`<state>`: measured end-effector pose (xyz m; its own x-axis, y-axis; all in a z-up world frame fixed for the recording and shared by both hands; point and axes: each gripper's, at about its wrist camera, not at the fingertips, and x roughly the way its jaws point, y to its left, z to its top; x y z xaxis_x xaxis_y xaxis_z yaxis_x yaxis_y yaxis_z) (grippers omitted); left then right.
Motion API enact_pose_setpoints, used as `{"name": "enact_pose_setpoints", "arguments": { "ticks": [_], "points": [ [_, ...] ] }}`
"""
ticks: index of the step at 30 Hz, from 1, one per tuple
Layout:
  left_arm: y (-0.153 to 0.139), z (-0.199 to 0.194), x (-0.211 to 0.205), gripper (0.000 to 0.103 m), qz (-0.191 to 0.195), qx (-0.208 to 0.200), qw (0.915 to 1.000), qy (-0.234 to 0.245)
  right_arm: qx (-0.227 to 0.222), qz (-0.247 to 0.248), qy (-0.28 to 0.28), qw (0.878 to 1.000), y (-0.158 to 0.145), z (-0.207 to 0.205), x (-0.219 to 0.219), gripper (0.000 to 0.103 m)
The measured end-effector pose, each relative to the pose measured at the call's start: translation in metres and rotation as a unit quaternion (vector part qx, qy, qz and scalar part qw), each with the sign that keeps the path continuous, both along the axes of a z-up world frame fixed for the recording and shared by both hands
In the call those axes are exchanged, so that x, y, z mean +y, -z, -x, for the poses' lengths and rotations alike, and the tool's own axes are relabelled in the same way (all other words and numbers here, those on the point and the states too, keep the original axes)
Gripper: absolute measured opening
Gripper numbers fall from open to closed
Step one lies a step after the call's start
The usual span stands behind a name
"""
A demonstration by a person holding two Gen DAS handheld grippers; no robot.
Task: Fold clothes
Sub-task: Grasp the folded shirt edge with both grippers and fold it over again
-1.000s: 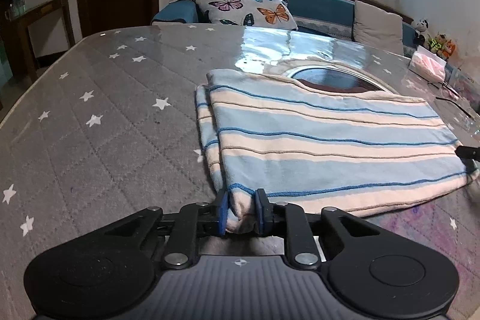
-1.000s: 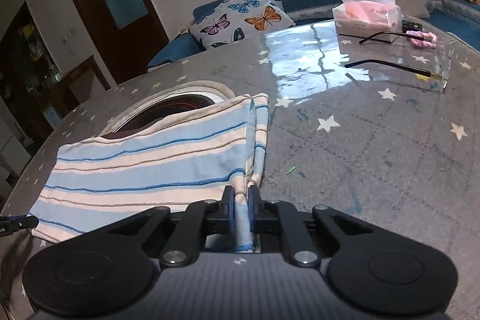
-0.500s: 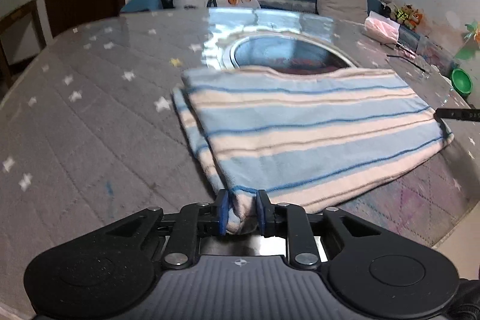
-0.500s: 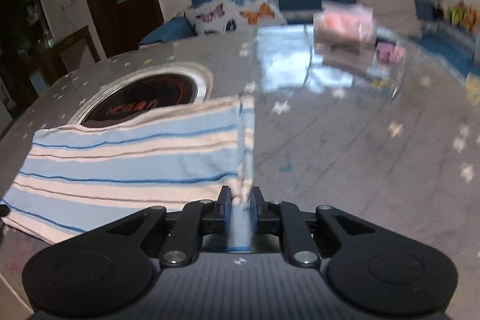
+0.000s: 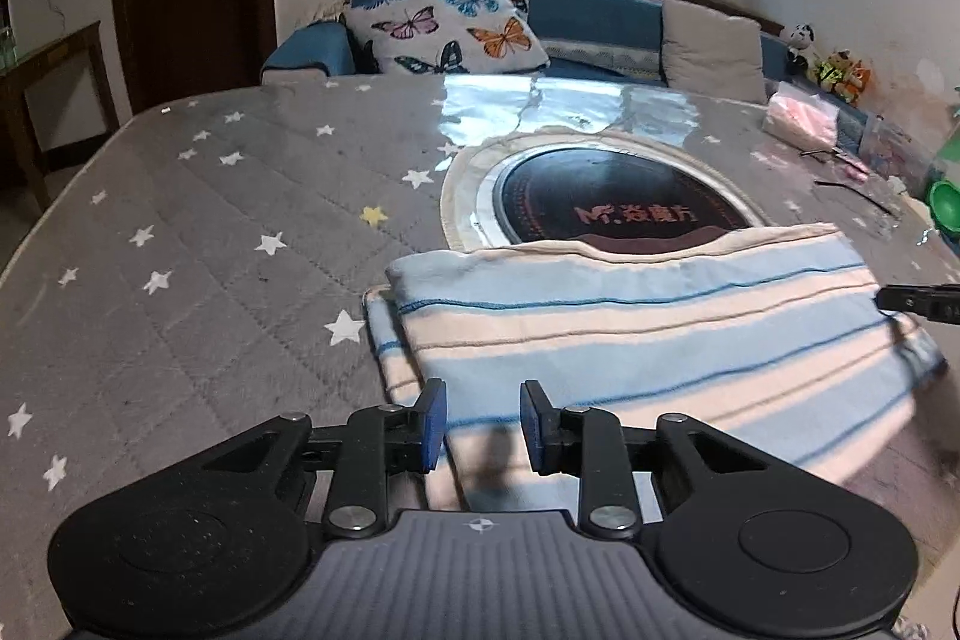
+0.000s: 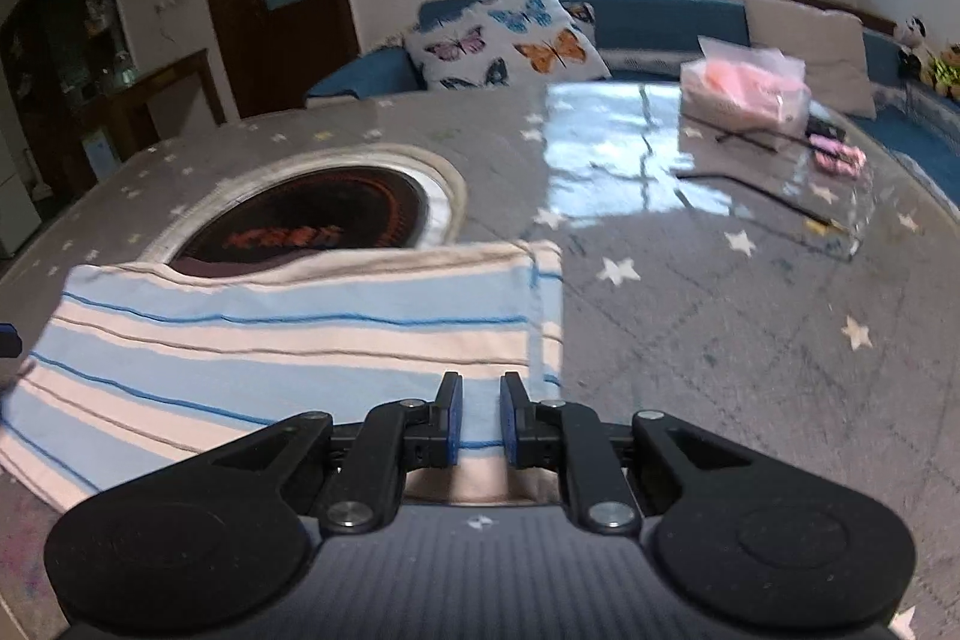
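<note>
Striped blue-and-cream knitted garment (image 5: 648, 334) lies folded into a flat band on the grey star-printed quilted table cover (image 5: 198, 244), as the left wrist view shows it, stretching ahead and to the right of the fingers. The left gripper (image 5: 483, 421) hovers over the cloth's near left corner with its blue-padded fingers (image 5: 433, 421) apart, holding nothing. Beyond the garment sits a round black inset hotplate (image 5: 618, 211), its near edge covered by the cloth.

From the right wrist view, the garment (image 6: 288, 340) runs ahead and to the left of the fingers, its right folded edge just beyond them. The right gripper (image 6: 480, 418) is likewise parted and empty above the near right corner.

One lengthwise fold looks finished and released; folding the band across its length probably remains.
</note>
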<state>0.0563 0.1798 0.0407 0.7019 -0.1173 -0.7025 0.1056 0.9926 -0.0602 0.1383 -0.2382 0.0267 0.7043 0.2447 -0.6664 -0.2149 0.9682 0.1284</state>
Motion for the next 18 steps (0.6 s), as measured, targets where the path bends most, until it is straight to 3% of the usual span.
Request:
{"name": "enact_pose_setpoints", "arguments": {
  "ticks": [9,18],
  "points": [
    [0.003,-0.033,0.0,0.029,-0.001,0.003,1.0,-0.004,-0.014,0.011,-0.01,1.0,-0.012,-0.024,0.008,0.014],
    [0.011,-0.065,-0.004,0.029,0.008,0.009,0.9999,0.005,-0.001,0.017,-0.006,1.0,0.001,-0.066,0.024,0.014]
  ]
}}
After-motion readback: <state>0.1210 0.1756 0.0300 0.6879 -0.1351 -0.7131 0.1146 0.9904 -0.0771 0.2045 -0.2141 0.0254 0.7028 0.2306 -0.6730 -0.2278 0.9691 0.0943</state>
